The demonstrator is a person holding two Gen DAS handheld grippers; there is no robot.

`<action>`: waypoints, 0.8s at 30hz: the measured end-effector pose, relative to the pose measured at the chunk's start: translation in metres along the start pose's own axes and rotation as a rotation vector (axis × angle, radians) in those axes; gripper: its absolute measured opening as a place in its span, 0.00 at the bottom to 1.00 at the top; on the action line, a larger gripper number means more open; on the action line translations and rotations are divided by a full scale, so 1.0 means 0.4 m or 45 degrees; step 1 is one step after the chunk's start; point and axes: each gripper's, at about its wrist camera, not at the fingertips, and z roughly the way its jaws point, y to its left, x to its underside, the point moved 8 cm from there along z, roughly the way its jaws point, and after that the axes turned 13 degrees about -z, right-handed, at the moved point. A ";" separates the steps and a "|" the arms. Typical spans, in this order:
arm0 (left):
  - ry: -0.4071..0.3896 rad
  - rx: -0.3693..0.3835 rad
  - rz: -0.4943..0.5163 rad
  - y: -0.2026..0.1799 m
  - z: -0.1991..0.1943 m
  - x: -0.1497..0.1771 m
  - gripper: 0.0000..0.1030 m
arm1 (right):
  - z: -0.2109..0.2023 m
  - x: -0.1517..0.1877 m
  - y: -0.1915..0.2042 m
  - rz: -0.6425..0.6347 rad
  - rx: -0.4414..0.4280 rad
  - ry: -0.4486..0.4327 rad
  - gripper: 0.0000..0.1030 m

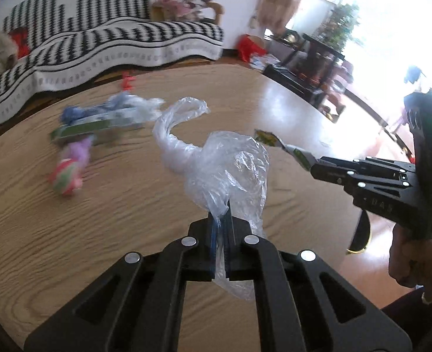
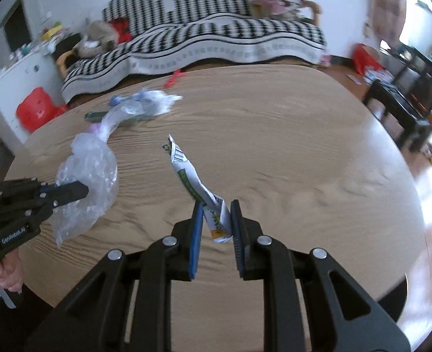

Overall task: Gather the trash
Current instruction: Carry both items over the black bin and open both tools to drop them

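Your left gripper is clenched on a clear plastic bag, with the film pinched flat between the blue pads and the rest of the bag billowing up and forward above the tabletop. One twisted handle of the bag curls away toward the far side. From the right wrist view the same left gripper comes in from the left edge, its tips buried in the crumpled bag.

Your right gripper is grasping a crumpled white and green wrapper (a barcode shows near its upper end). The pads stand a little apart, yet each one presses on the lower end of the wrapper, which slants up and to the left, clear of the wood. In the left wrist view your right gripper holds that wrapper out just beside the bag, the two close together but not clearly touching.

More litter lies on the far left part of the tabletop: a blurred heap of bluish and clear plastic with a green packet, and nearer you a pink and green bundle. A small red scrap sits at the far edge. Behind the tabletop stands a sofa with a black and white cover.
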 end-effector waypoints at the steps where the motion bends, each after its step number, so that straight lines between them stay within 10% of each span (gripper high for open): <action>1: 0.006 0.012 0.014 -0.022 0.005 0.006 0.03 | -0.014 0.017 -0.026 0.023 0.018 0.000 0.19; 24: 0.300 0.403 0.507 -0.790 0.241 0.329 0.03 | -0.346 0.661 -0.688 0.803 0.400 0.093 0.19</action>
